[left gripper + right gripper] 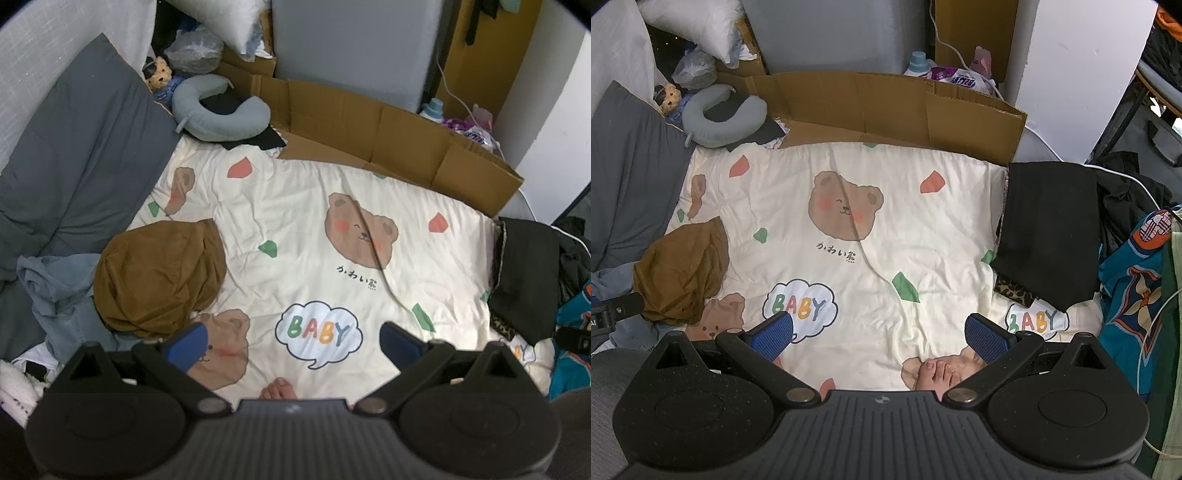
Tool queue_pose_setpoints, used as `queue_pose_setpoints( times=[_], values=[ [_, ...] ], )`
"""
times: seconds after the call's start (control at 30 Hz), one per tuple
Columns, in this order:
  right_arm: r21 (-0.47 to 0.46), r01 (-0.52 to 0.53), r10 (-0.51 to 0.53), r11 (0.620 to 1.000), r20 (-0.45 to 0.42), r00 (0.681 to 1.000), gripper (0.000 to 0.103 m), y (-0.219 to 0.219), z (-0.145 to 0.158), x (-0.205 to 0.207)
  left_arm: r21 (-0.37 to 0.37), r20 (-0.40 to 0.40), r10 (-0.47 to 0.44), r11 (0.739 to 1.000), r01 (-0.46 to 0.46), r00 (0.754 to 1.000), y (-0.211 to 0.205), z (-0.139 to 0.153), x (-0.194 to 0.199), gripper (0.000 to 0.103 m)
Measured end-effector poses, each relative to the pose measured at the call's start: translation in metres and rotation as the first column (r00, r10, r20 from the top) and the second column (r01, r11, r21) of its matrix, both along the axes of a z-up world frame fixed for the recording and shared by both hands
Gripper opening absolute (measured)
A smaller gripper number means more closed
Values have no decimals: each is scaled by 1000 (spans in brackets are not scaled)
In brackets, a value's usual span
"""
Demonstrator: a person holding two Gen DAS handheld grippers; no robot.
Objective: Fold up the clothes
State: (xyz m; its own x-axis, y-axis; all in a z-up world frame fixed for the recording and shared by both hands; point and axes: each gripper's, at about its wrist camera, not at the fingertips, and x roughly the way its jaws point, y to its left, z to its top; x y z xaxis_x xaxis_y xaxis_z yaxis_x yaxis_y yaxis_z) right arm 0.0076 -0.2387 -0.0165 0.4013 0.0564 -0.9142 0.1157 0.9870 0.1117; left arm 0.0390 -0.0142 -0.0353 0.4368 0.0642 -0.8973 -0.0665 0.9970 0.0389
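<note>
A crumpled brown garment point(159, 277) point(683, 269) lies on the left side of the cream bear-print quilt point(314, 206) point(923, 229). Beside it sits a heap of blue-grey clothes point(55, 291). A folded black garment point(524, 273) point(1049, 229) rests on the quilt's right edge over a leopard-print piece point(1015, 291). My left gripper point(291, 341) hangs open above the quilt, just right of the brown garment, holding nothing. Over the quilt's near middle, my right gripper point(879, 332) is open and empty too.
A flattened cardboard box point(388, 129) point(886, 107) lines the far edge. A grey pillow point(81, 147), a neck pillow point(221, 110) and a plush toy point(159, 72) sit at far left. Teal patterned cloth point(1130, 288) piles at right. A person's bare toes point(938, 373) point(279, 389) rest on the quilt near me.
</note>
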Motion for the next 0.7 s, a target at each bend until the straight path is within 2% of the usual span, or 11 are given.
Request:
queue_pose_setpoints(
  times=[0.7],
  values=[
    [-16, -22, 23, 1000, 11, 1000, 102, 9, 0, 1, 7, 18, 14, 1000, -14, 1000, 6, 1, -2, 101]
  ],
)
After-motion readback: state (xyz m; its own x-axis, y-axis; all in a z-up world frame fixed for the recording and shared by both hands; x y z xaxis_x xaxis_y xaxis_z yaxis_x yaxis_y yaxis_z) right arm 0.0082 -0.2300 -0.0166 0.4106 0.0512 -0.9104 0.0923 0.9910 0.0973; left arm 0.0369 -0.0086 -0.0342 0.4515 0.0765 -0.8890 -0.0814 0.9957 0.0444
